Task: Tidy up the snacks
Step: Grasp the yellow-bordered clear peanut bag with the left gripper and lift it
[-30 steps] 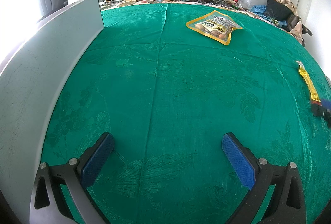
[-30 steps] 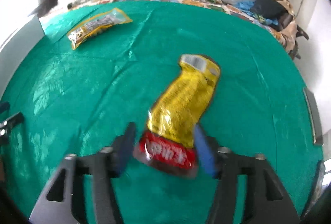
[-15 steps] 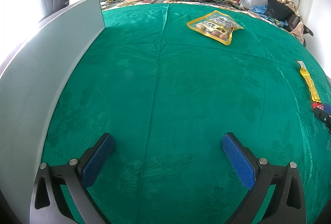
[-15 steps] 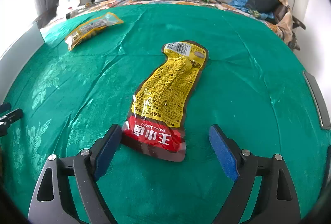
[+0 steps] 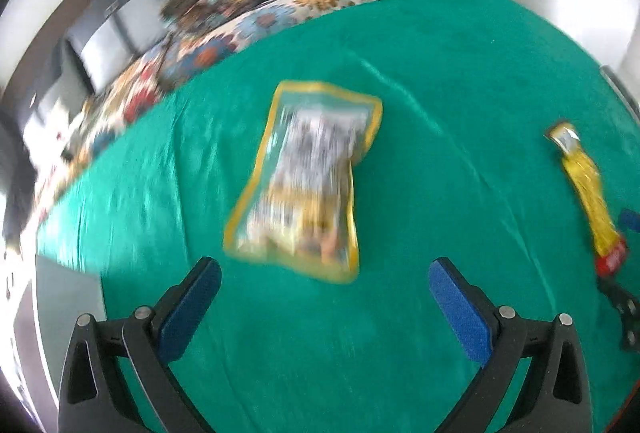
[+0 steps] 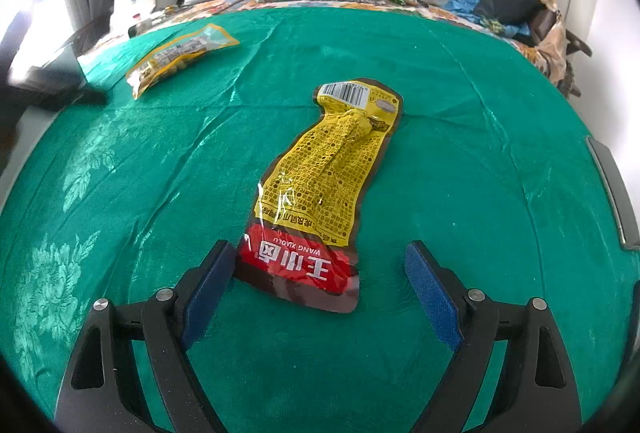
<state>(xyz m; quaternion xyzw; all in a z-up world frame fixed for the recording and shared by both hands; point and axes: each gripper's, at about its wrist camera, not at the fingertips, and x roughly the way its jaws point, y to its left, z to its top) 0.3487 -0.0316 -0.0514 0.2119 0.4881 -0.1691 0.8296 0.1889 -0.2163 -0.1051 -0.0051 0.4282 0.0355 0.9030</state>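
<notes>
two snack packets (image 6: 320, 189) on green cloth (image 6: 460, 161)

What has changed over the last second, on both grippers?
The right gripper let go of the long yellow-and-red snack packet, which now lies flat on the green cloth between open jaws. The left gripper swung toward the yellow-bordered clear snack pouch, now just ahead of its open jaws. Neither pouch shifted on the cloth.

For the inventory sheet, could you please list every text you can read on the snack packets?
"WANG XIAOLU", with large white Chinese characters beside it: red band of the yellow snack packet, upside down to the right wrist camera.
Barcode digits and yellow-panel fine print: too small.
Yellow-bordered snack bag: blurred, unreadable.
</notes>
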